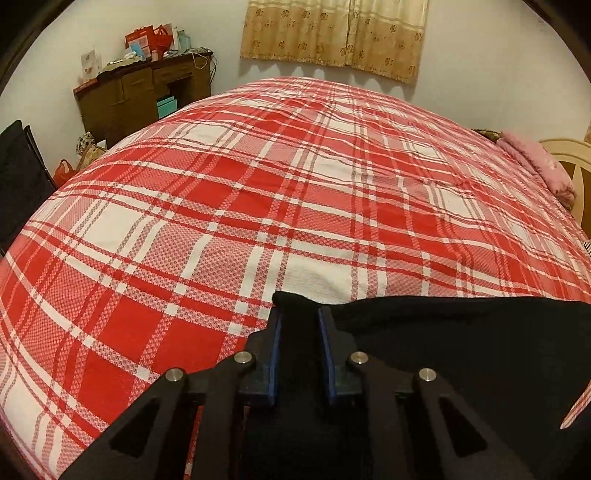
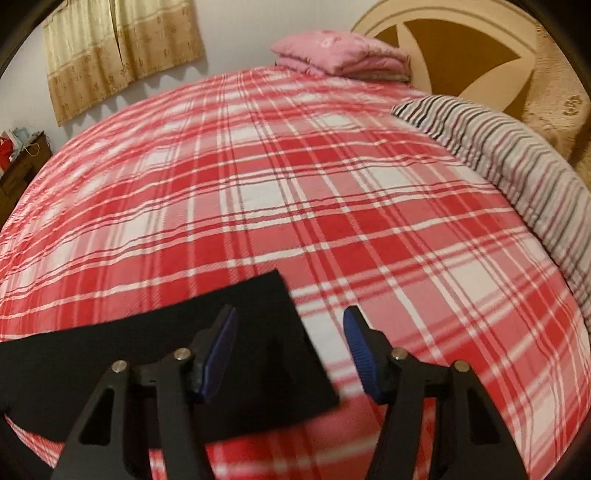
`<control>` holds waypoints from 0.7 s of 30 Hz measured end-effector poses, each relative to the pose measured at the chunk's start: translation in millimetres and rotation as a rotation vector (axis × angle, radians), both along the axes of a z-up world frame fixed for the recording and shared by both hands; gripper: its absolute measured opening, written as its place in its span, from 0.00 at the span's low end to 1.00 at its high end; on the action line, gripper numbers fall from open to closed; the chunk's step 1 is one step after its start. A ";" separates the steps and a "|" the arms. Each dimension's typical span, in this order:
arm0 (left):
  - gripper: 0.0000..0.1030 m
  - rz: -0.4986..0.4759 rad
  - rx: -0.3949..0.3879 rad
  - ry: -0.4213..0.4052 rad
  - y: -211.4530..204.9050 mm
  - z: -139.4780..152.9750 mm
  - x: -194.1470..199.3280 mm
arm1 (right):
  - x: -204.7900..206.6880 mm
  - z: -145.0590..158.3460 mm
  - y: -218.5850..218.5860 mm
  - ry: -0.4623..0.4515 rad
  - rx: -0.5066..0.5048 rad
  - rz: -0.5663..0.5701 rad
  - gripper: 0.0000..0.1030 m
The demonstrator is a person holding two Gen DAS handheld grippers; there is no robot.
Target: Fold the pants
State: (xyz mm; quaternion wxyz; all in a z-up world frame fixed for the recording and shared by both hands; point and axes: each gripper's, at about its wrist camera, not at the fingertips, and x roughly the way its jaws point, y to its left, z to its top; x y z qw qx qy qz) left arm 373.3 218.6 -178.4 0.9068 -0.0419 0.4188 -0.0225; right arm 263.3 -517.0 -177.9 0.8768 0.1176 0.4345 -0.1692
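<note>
A red plaid bedspread [image 1: 258, 192], pink folded blanket [image 2: 340, 53], striped pillow [image 2: 517, 162], wooden dresser [image 1: 140, 99].

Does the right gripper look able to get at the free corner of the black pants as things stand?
Probably yes. The right gripper is open with the near corner of the black pants between its fingers, flat on the plaid bedsheet; nothing lies in between.

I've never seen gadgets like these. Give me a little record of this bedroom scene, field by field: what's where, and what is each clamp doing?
surface: bed with red and white plaid sheet
garment: black pants, lying flat on the sheet
left gripper: jaws narrow, pinching a corner of the pants
right gripper: jaws apart, straddling the pants' end edge, pads not pressing
at the headboard: folded pink blanket, striped pillow
beyond the bed: cluttered brown dresser, beige curtain
</note>
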 end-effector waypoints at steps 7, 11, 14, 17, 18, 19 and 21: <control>0.23 0.010 0.055 0.012 -6.3 0.7 2.0 | 33.1 -21.8 -0.9 0.068 0.020 0.090 0.60; 0.23 -0.001 0.080 0.017 -9.5 1.2 4.9 | 36.8 -34.7 -1.8 0.090 0.036 0.120 0.43; 0.18 -0.039 0.074 0.005 -9.0 6.0 7.1 | 33.3 -33.1 -4.9 0.059 0.040 0.128 0.15; 0.13 -0.054 0.037 -0.018 -5.6 11.2 3.8 | 33.6 -22.4 2.4 0.024 0.016 0.148 0.11; 0.12 -0.058 0.031 -0.034 -4.8 13.6 0.8 | 31.1 -15.8 8.3 0.004 -0.008 0.161 0.11; 0.12 -0.061 0.022 -0.054 -3.2 16.9 -3.6 | 28.3 -8.8 14.0 -0.022 -0.016 0.177 0.11; 0.12 -0.059 0.002 -0.079 -0.1 21.5 -9.9 | 15.6 12.0 28.8 -0.097 -0.029 0.222 0.11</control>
